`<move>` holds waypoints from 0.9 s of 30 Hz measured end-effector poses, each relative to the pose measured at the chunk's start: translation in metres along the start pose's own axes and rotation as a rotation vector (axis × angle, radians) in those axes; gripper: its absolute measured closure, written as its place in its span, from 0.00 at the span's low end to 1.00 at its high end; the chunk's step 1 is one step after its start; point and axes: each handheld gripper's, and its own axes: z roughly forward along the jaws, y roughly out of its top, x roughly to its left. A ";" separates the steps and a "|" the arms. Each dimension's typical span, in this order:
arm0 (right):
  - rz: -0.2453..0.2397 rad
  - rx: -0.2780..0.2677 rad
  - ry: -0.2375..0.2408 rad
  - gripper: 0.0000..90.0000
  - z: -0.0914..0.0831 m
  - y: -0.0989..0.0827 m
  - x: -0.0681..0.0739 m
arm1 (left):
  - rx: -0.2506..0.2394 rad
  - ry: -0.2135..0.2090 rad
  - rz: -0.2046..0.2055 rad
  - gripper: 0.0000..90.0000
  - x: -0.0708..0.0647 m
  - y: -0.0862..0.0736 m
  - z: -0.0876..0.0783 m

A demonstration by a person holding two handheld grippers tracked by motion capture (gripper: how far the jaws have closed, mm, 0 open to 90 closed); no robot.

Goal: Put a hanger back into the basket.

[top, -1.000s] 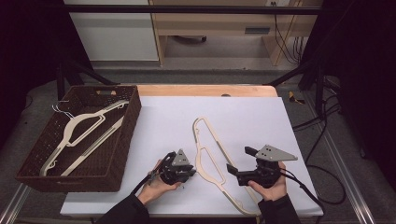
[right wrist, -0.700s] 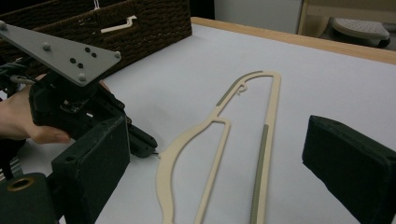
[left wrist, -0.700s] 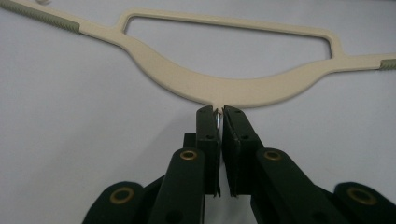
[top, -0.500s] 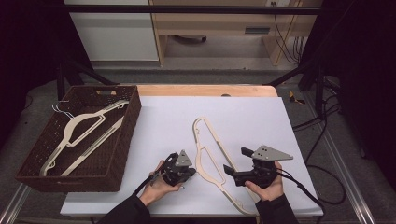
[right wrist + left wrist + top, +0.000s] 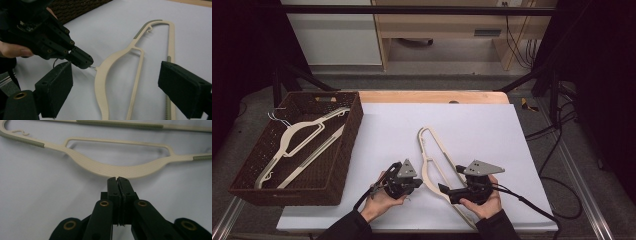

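Both forearms reach in low, side by side. The left claw (image 5: 413, 183) is clamped tight, jaws pressed flat together, tip aimed toward the other hand. The right claw (image 5: 447, 191) stands wide apart, jaws having just eased slightly inward, held level in the right hand (image 5: 482, 202).

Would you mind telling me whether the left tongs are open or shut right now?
Shut. The left tongs have their black jaws pressed together at the middle of the cream hanger, apparently pinching its metal hook stem.

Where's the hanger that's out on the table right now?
In the high view, the cream hanger lies flat on the white table, right of the wicker basket, between the left gripper and right gripper.
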 end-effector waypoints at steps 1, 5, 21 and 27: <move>-0.002 0.007 0.009 0.16 0.001 -0.001 0.001 | -0.003 0.006 0.002 0.98 -0.001 0.001 -0.001; -0.018 0.053 0.000 0.17 0.011 -0.005 0.007 | -0.009 0.015 0.000 0.98 -0.006 0.007 -0.006; -0.090 0.168 -0.033 0.43 0.028 -0.011 0.016 | -0.034 0.030 0.005 0.99 -0.018 0.039 -0.016; -0.123 0.202 -0.059 0.66 0.030 -0.012 0.019 | -0.032 0.024 -0.008 0.98 -0.020 0.039 -0.016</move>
